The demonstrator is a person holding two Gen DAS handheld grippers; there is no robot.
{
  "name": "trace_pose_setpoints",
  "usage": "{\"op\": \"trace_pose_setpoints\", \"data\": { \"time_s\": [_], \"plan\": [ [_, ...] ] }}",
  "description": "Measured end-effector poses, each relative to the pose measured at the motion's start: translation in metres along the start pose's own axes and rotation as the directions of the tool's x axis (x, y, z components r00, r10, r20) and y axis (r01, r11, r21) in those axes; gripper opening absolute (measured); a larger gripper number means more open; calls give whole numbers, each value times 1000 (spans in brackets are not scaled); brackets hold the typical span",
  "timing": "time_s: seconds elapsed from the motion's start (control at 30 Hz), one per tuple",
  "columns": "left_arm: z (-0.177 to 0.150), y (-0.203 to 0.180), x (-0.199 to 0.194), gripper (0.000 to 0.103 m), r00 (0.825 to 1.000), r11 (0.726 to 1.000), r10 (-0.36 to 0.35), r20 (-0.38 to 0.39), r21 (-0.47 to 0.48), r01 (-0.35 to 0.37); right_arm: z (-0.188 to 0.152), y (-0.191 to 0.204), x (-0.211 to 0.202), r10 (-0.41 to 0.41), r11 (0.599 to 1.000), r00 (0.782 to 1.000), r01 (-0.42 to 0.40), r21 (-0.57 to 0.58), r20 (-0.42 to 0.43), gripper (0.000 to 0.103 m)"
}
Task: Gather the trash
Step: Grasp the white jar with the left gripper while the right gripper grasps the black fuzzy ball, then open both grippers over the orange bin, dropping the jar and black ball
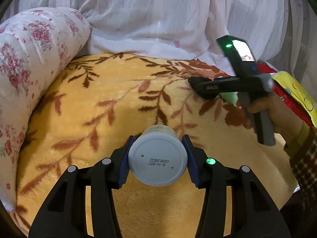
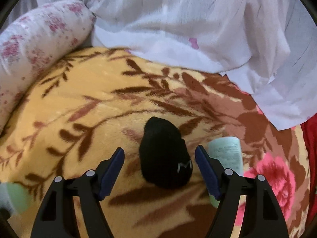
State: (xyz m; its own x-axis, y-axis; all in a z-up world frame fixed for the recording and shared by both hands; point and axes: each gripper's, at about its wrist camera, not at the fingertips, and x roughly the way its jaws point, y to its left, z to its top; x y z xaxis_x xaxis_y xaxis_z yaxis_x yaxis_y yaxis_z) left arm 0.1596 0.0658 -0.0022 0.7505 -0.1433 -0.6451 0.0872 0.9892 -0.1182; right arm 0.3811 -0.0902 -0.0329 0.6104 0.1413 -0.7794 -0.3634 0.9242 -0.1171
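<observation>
Nearest the left wrist camera, a grey plastic cup (image 1: 158, 155) sits clenched between the jaws of the left gripper (image 1: 158, 158), its round printed base turned back toward the lens and its long axis running forward along the fingers, so it points away over the bed. That piece of trash looks already secured and lifted clear of the yellow leaf-patterned blanket (image 1: 111, 91). The next pickup turns on the right side: a black sock (image 2: 164, 154) lies on the blanket directly between the spread, released jaws of the right gripper (image 2: 159, 158), which grip nothing yet. The sock's long axis runs fore and aft, roughly parallel to the fingers, cuff end nearest the camera and toe farther off, so a straight closing would likely pinch it across its narrow width. The right gripper is plainly the nearer one to it. Just beside the right-hand finger, outside the jaws, lies a pale green packet (image 2: 227, 154) with small print, partly hidden by that finger. Farther out, a floral bolster pillow (image 1: 29, 59) edges the blanket on the left, and white sheer fabric (image 1: 158, 15) is heaped across the far side of the bed.
</observation>
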Motion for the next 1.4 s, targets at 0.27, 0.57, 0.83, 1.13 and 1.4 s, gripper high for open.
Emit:
{"op": "trace_pose_setpoints", "data": {
  "time_s": [0.27, 0.57, 0.83, 1.13, 1.4],
  "plan": [
    [-11, -4, -7, 47, 1000, 1000, -23, -14, -9, 23, -14, 10, -14, -34, 999, 999, 34, -15, 7, 44],
    [-33, -28, -50, 47, 998, 997, -68, -8, 35, 68, -98, 38, -155, 123, 992, 984, -118, -44, 128, 45],
    [-78, -53, -104, 47, 991, 987, -127, -46, 93, 131, -222, 62, -243, 265, 963, 960, -259, -77, 87, 45],
    [-147, -71, -130, 47, 966, 968, -165, -201, 152, 197, -306, 83, -246, 323, 944, 945, -325, -51, -58, 45],
    [-181, -73, -129, 47, 953, 969, -144, -268, 155, 190, -343, 102, -227, 349, 935, 925, -355, -17, -150, 46]
  ]
}}
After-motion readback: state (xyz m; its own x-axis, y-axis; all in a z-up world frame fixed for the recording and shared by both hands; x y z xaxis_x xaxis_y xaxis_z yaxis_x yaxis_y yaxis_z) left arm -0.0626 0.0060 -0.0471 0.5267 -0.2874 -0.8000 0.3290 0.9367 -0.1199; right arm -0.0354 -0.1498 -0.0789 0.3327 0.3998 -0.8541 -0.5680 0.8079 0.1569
